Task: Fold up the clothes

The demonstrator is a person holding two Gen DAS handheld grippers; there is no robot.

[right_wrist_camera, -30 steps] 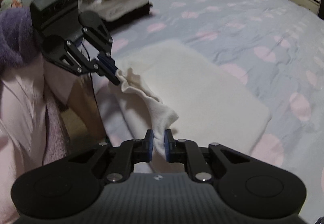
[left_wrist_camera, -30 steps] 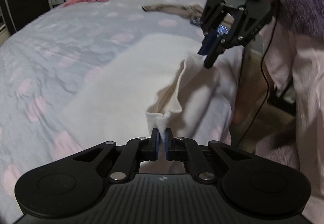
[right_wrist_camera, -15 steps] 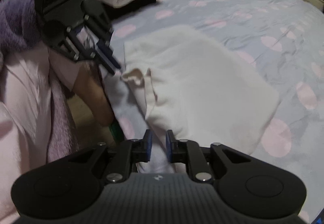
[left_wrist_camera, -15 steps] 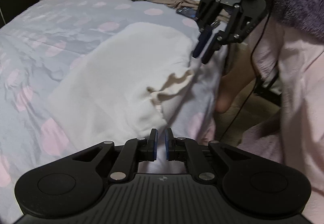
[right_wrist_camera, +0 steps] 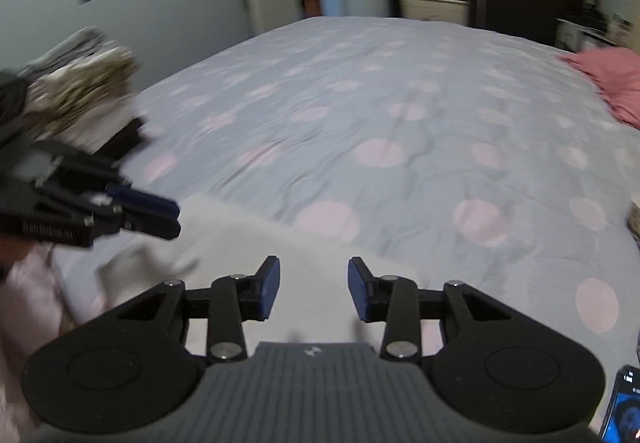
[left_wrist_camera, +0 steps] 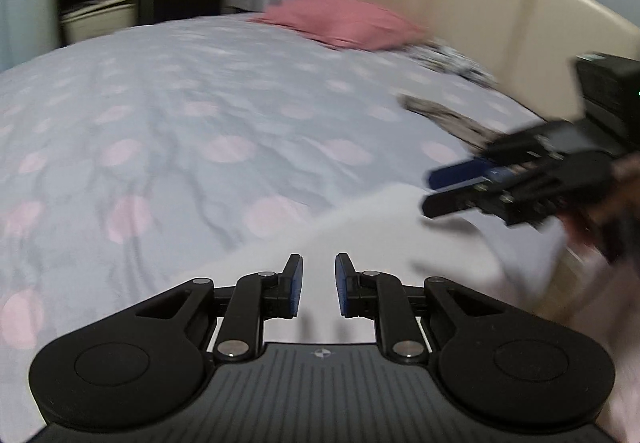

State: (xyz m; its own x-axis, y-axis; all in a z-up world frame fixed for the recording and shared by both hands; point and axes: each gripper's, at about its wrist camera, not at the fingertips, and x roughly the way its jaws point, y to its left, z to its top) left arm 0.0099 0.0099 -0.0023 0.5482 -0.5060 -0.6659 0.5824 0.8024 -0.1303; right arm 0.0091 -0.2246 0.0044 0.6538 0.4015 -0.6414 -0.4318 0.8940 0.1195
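The left hand-held gripper (left_wrist_camera: 318, 285) stands with its blue-padded fingers a little apart and nothing between them, poised over the near part of the cream-white soft cloth garment (left_wrist_camera: 360, 239), which lies on the bed's grey-blue cover with pale pink dots (left_wrist_camera: 180, 131) close to the near edge. Farther right, the right hand-held gripper (right_wrist_camera: 314, 293) has its fingers wider apart, also with nothing in them, above the same garment (right_wrist_camera: 248, 243). In the right wrist view a rumpled bit of the cloth sits at the garment's left near edge, so the fold does not look flat all round, though blur hides the detail. My judgement is that the garment is either between folds or just laid down after its last one; the pictures fit both. Either way, good work here means keeping both grippers low and level, taking the cloth only at clean corners and not mid-edge, and smoothing that rumple so the layers lie square. At the far left a stack of folded beige and grey clothes (right_wrist_camera: 84, 91) sits on the bed, and a crumpled brown garment (left_wrist_camera: 444, 115) lies far right, near the pink pillow (left_wrist_camera: 340, 21).
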